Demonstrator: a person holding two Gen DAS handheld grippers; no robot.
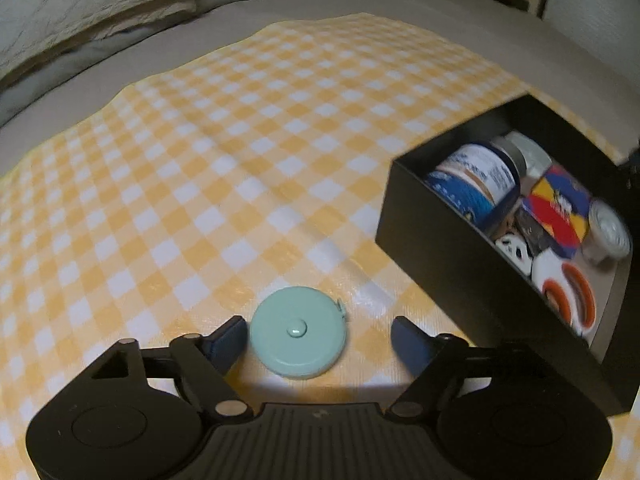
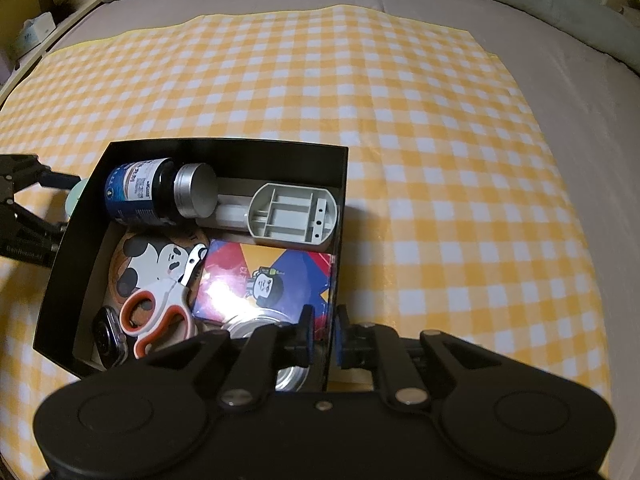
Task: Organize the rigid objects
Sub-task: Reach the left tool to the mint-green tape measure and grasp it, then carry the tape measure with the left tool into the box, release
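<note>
Two grippers: left gripper (image 1: pixel 318 334) open around mint tape measure (image 1: pixel 298 332), right gripper (image 2: pixel 323 334) seemingly pinching black box (image 2: pixel 338 216) wall

The yellow-and-white checked sheet (image 1: pixel 224 152) looks like smooth coated paper or oilcloth with a faint sheen, creased in places. It lies on a matt grey cloth bed cover (image 2: pixel 560 60). The round mint-green tape measure (image 1: pixel 298 332) is smooth, slightly glossy plastic. The black rectangular box (image 2: pixel 224 150) has matt card-like walls. Inside, the dark bottle with a blue label (image 2: pixel 138 194) is glossy, its cap brushed silver metal; the grey ribbed plastic tray piece (image 2: pixel 294 216) is matt; the colourful printed flat box (image 2: pixel 264 280) shines glossily. The orange-and-white-handled scissors (image 2: pixel 160 312) look smooth plastic.
</note>
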